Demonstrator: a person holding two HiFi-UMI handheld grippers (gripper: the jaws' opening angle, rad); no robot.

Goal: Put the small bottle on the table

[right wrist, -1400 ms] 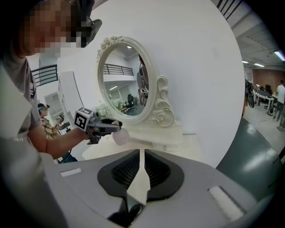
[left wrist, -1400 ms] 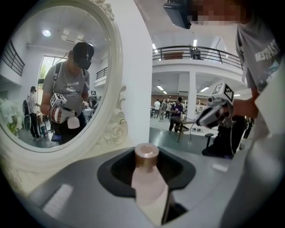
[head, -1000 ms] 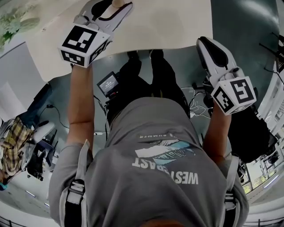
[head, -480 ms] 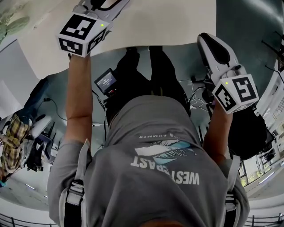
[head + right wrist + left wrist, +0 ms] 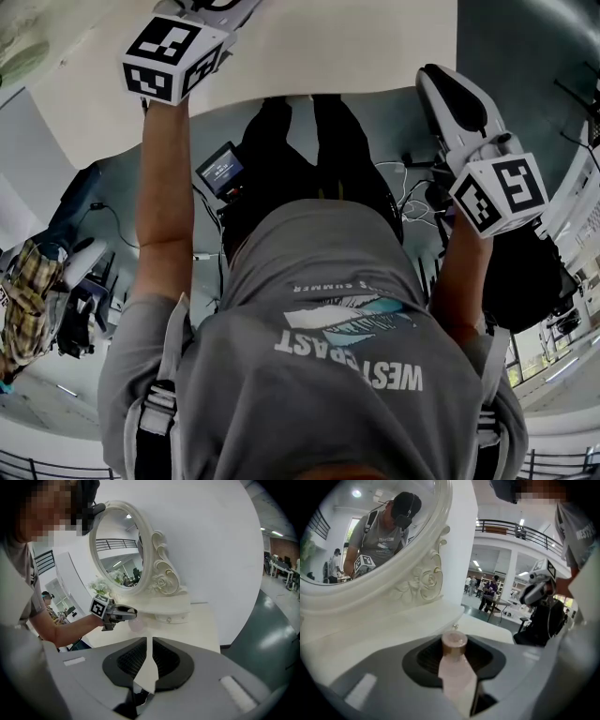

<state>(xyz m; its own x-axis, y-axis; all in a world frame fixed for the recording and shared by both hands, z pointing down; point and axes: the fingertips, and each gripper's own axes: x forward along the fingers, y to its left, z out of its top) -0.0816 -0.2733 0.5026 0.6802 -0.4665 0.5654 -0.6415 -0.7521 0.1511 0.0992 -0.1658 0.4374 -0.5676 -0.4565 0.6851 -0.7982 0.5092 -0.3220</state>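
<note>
My left gripper [image 5: 455,657] is shut on the small bottle [image 5: 457,679], a pale pink one with a brown cap [image 5: 453,640] that points away from the camera. In the right gripper view the same left gripper [image 5: 125,613] hovers over the cream table [image 5: 199,626] in front of the mirror, with the bottle [image 5: 136,624] hanging below its jaws. The head view shows only its marker cube [image 5: 174,54] over the table [image 5: 328,47]. My right gripper [image 5: 150,660] is shut with nothing in it and stays off the table's near right edge [image 5: 448,98].
An oval mirror in a white carved frame [image 5: 157,559] stands at the back of the table on a low white base with a small drawer knob [image 5: 169,618]. A white wall rises behind it. Grey floor, cables and a small screen [image 5: 221,171] lie below the table edge.
My left gripper has moved farther out over the table with the bottle still in it, its jaws leaving the top of the head view. The right gripper has hardly moved.
</note>
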